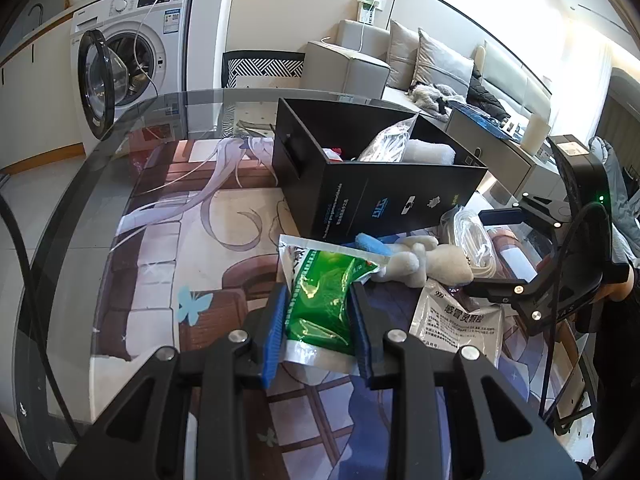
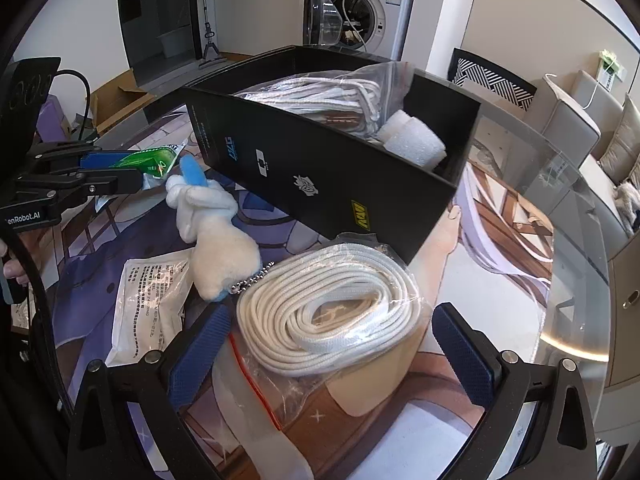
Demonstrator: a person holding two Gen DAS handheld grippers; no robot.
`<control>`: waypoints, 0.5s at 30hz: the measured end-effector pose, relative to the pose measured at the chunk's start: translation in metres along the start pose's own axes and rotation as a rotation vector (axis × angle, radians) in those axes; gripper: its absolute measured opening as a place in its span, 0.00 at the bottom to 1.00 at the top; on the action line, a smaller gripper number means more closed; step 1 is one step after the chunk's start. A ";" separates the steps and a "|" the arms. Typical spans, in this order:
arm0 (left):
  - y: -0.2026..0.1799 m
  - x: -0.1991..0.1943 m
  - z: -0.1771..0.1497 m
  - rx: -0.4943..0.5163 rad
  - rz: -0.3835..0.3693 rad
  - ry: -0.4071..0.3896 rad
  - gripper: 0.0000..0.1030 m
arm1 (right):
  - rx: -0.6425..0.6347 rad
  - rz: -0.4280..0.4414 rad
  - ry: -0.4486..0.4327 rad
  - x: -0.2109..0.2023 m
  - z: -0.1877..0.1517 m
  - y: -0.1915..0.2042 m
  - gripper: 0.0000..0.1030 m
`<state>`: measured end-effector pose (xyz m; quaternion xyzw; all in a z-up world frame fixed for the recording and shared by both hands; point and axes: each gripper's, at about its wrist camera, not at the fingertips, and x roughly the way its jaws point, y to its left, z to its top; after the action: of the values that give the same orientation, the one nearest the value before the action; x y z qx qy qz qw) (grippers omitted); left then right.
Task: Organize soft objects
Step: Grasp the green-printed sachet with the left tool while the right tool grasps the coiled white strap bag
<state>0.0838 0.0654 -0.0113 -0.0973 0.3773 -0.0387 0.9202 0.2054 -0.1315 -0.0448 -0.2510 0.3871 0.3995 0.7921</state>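
Two grippers work beside the black box (image 1: 384, 196), which already holds a rope bag and a foam roll (image 2: 412, 142), so we should lift high enough to clear its near wall. Our right gripper (image 2: 332, 356) is spread wide around the bagged white rope (image 2: 328, 316) on the mat, not yet pinching; we should centre it before squeezing. Our left gripper (image 1: 320, 320) is clenched on the green pouch (image 1: 324, 300), near the plush toy (image 1: 424, 264); we should keep that grip firm.

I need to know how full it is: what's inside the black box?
Inside the black box lie a bagged white rope coil and a white foam roll. Something red peeks out; the near wall hides the bottom.
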 end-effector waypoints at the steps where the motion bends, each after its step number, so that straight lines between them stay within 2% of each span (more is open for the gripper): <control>1: 0.000 0.000 0.000 0.000 0.000 0.000 0.28 | 0.008 0.007 0.001 0.002 0.000 0.001 0.99; 7: 0.001 0.000 0.001 -0.001 -0.001 0.003 0.28 | 0.073 0.032 -0.024 0.007 -0.001 -0.002 0.98; 15: 0.002 -0.001 0.001 -0.003 -0.001 -0.004 0.28 | 0.080 0.027 -0.060 -0.003 -0.008 0.003 0.74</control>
<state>0.0834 0.0672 -0.0106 -0.0990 0.3755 -0.0385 0.9207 0.1984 -0.1365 -0.0469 -0.2017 0.3820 0.4019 0.8073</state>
